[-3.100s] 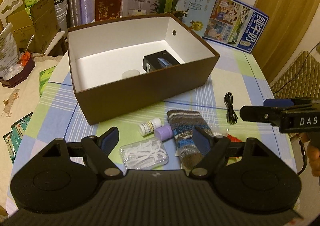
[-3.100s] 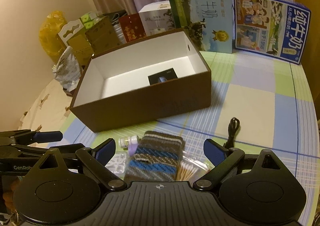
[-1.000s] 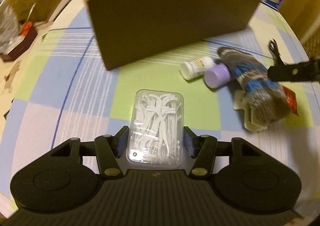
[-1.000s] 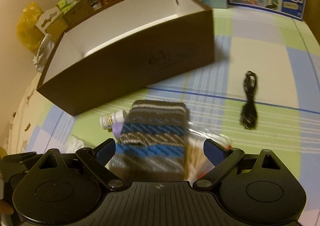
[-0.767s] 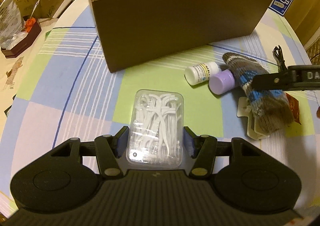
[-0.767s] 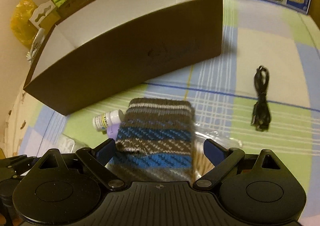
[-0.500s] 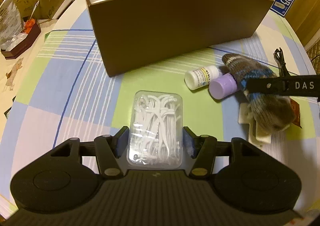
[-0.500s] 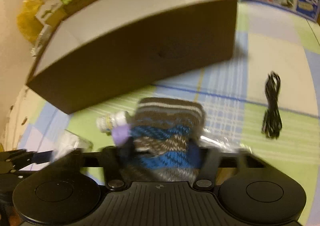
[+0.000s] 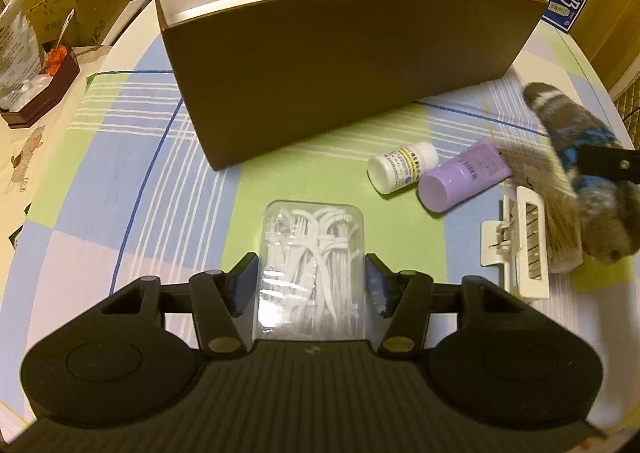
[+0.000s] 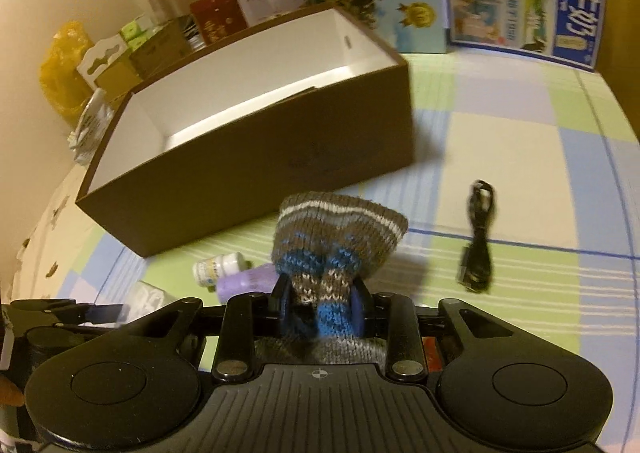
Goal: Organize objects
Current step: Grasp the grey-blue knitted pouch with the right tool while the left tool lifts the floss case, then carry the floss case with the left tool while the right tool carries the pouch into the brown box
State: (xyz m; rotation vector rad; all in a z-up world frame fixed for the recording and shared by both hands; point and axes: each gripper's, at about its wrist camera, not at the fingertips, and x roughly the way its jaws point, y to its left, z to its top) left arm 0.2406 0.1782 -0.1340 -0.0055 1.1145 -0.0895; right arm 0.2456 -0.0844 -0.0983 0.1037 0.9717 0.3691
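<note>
The right gripper (image 10: 319, 311) clenches the soft, floppy sock (image 10: 338, 237) mid-body; the left gripper (image 9: 311, 287) grasps the light, rigid floss case (image 9: 312, 269), box (image 9: 352, 69) at twelve o'clock.

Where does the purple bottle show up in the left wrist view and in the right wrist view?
Left wrist: purple bottle lies right of centre, beside the white bottle.
Right wrist: purple bottle is at lower left of centre, partly behind the knitted sock.
Shared landmark: the brown box behind it.
</note>
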